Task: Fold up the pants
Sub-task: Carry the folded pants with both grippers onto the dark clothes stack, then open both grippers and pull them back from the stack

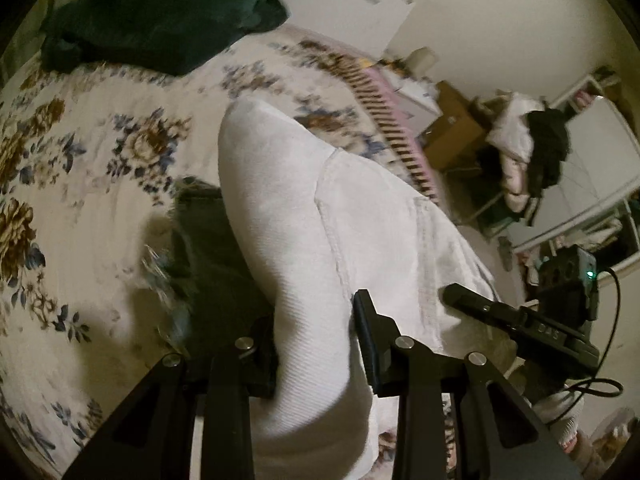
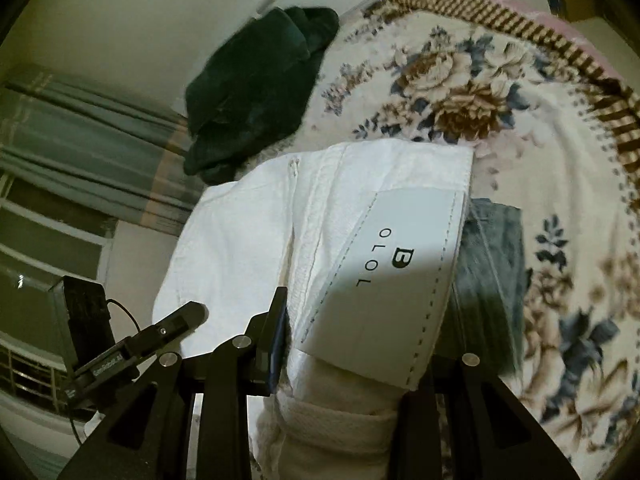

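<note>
White pants (image 1: pixel 320 208) hang lifted above a floral bed. My left gripper (image 1: pixel 316 344) is shut on a fold of their fabric. In the right wrist view the pants (image 2: pixel 248 232) show their waistband with a white brand label (image 2: pixel 392 280). My right gripper (image 2: pixel 356 344) is shut on the waistband by the label; its right finger is hidden behind the cloth. Each gripper shows in the other's view, the right one (image 1: pixel 480 308) and the left one (image 2: pixel 176 324), both at the pants' edge.
The floral blanket (image 1: pixel 80 160) covers the bed. A dark green garment (image 1: pixel 160 12) lies at its far end, also in the right wrist view (image 2: pixel 256 92). Blue jeans (image 2: pixel 496 248) lie under the white pants. A cluttered rack of clothes (image 1: pixel 532 152) stands beside the bed.
</note>
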Motion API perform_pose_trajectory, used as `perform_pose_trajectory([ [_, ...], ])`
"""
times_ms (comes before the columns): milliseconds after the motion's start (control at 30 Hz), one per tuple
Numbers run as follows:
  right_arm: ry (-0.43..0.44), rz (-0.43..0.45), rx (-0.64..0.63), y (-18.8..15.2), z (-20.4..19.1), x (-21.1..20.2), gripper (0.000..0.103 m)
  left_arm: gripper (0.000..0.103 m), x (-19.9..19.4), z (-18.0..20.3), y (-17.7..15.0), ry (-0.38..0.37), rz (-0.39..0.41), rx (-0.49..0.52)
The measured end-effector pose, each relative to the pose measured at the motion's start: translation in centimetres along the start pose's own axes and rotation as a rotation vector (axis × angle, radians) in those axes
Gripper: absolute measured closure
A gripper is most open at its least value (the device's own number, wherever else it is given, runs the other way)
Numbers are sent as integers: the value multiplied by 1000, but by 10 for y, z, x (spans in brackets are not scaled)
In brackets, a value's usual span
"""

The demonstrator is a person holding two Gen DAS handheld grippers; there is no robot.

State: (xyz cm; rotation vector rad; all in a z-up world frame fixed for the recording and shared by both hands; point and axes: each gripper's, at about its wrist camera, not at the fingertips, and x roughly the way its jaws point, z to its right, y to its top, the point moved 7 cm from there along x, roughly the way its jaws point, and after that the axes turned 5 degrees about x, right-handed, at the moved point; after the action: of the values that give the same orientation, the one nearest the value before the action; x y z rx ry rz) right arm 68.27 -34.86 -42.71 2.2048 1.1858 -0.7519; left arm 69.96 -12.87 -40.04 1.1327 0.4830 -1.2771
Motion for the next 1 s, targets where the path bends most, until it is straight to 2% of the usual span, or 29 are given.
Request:
perform_pose_trajectory([
  [100,-33,-47,19,1,19,36,72,74,29,-26,-8,28,-52,-10],
  [200,-57,-97,14,-5,35,57,71,68,35,-37,-11,41,-66,-12],
  [267,-92,-111,0,-8,41,63,61,61,37,-45,-17,40,-75,-35],
  [300,-108,-109,-5,-8,42,63,52,56,37,-51,-22,38,-77,-56],
  [333,-134,-105,-12,-7,43,62,41,54,36,-55,-22,40,-79,-67],
  [400,-184,-98,-35,-6,42,57,29,53,33,-58,-27,54,-91,-85],
  [533,-335,-67,-130,-7,33,43,8,37,20,-49,-30,159,-100,-32],
  [567,-401,-50,-159,-9,31,38,7,35,16,-44,-31,183,-89,-12],
  [633,-491,-21,-191,-13,27,28,2,18,10,-37,-32,231,-68,18],
  [733,-638,46,-250,-23,21,14,0,10,1,-28,-33,285,-36,56],
  [800,-691,88,-272,-31,13,1,0,0,-1,-24,-34,315,-42,71],
  [867,-739,127,-285,-40,7,-12,0,0,-10,-17,-35,347,-23,83],
  [1000,-769,185,-277,-55,-8,-41,0,0,-35,2,-35,387,30,102],
])
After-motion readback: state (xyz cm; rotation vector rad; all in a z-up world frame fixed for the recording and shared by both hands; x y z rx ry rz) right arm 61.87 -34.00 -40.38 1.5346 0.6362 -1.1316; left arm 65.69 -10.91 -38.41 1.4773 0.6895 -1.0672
